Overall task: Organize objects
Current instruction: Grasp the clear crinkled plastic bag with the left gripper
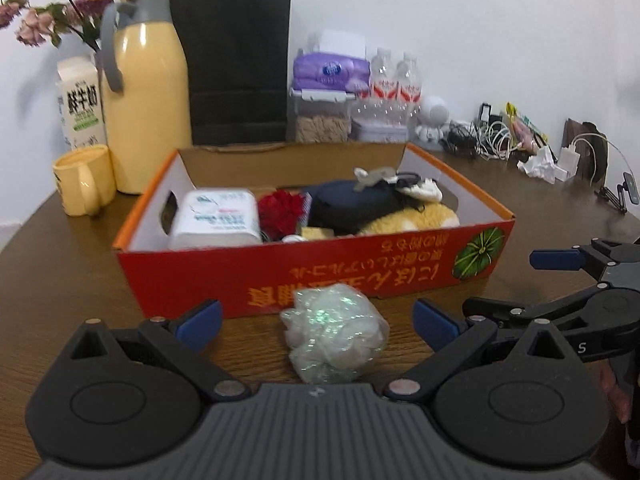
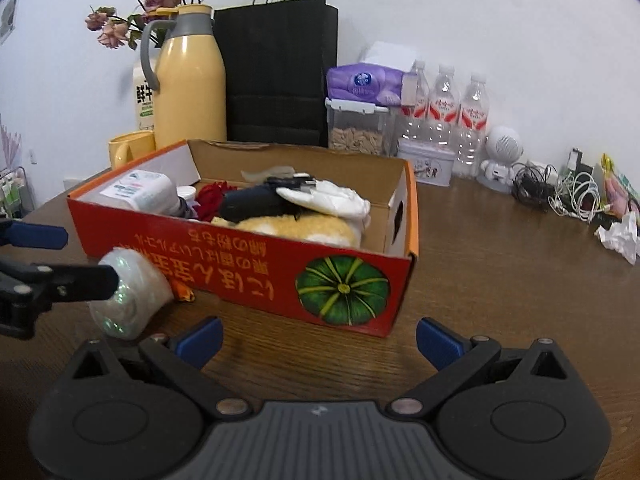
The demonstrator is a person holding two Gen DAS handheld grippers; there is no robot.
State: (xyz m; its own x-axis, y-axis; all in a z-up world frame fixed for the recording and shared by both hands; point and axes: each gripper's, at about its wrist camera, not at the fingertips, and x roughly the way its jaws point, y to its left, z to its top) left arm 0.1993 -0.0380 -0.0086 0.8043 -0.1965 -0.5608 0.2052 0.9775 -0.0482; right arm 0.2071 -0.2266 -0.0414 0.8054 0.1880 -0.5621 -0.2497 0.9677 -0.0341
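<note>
While both tongs gape, the bath pouf [image 1: 334, 334] lies between the left tongs [image 1: 318, 320].

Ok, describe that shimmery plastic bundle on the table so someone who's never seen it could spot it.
Find the red pumpkin-print cardboard box on the brown table. Against its near printed side lies a crumpled, translucent white bundle with green glints, between the open left gripper fingers. It is the only loose item there.

Three water bottles [image 2: 444, 116], one mug [image 2: 130, 148]
</note>
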